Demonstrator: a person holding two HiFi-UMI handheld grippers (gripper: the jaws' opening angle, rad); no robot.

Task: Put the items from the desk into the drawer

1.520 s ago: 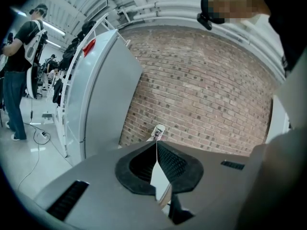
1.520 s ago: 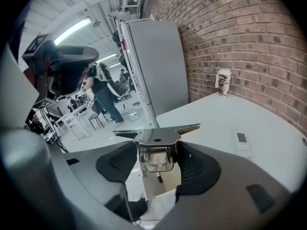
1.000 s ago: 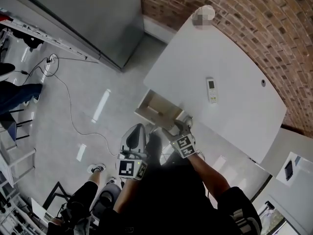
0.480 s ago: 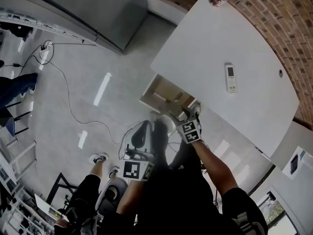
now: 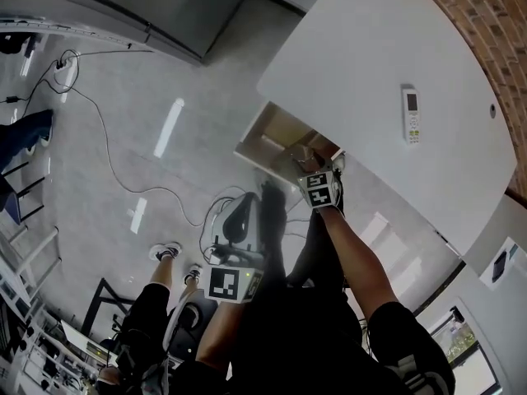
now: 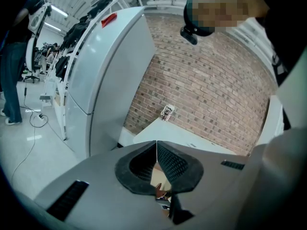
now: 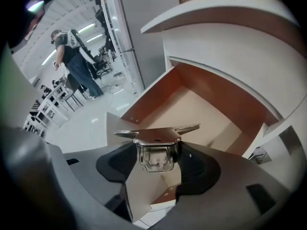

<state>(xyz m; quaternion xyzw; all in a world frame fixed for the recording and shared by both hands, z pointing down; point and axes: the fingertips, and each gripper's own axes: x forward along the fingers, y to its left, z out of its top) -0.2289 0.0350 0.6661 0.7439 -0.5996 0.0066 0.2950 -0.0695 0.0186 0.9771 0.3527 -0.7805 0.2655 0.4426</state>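
Two grippers: R gripper [image 7: 154,169], frame centre, pinches metal clip [image 7: 156,139] at open drawer [image 7: 158,91]; L gripper [image 6: 157,150] pressed together. Lower clip inside before release.

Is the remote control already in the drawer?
No, the remote control lies on the white desk, apart from the open drawer.

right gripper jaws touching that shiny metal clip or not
Touching. The right gripper view shows the right gripper closed on both sides of the metal clip, above the open drawer.
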